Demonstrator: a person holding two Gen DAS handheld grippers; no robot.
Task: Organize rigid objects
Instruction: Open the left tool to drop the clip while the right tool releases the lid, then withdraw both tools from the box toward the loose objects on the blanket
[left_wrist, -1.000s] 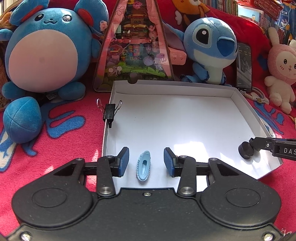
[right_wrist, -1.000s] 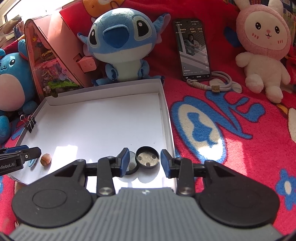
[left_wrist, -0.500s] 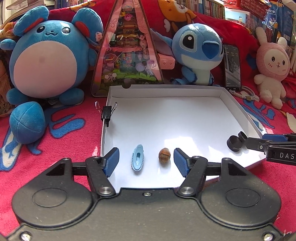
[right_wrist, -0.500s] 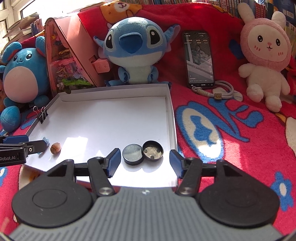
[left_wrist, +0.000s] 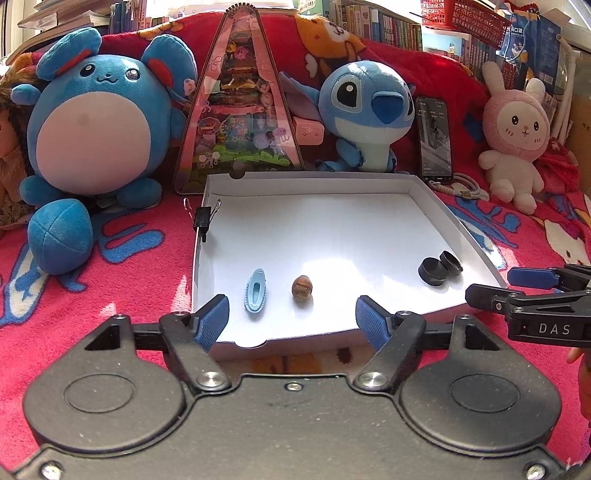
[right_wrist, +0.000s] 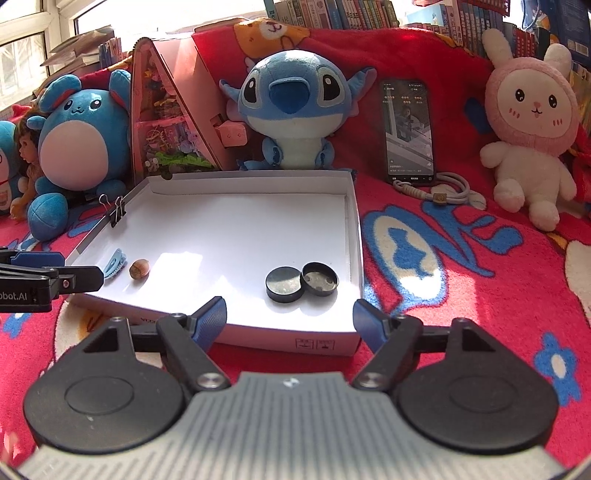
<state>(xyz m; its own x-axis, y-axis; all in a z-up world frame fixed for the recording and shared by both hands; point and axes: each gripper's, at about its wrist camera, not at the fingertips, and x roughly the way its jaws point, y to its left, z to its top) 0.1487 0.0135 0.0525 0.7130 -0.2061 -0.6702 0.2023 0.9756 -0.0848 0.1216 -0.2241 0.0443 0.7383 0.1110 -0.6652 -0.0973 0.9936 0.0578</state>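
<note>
Left wrist view: left gripper (left_wrist: 291, 317) jaws opening, ribbed blue pads, nothing between them. Shallow white cardboard tray (left_wrist: 469, 236) on fuzzy red blanket (left_wrist: 129, 280). Inside near front edge: pale blue plastic hair clip (left_wrist: 255, 291), brown ridged nut (left_wrist: 302, 288) beside it. Far right corner: round black tin (left_wrist: 431, 271), lid (left_wrist: 451, 261) leaning against it. Black binder clip (left_wrist: 202, 218) on left wall.

Right wrist view: right gripper (right_wrist: 290, 318) jaws opening, empty. Tin and lid just ahead, touching, inside tray. Plush toys behind.
</note>
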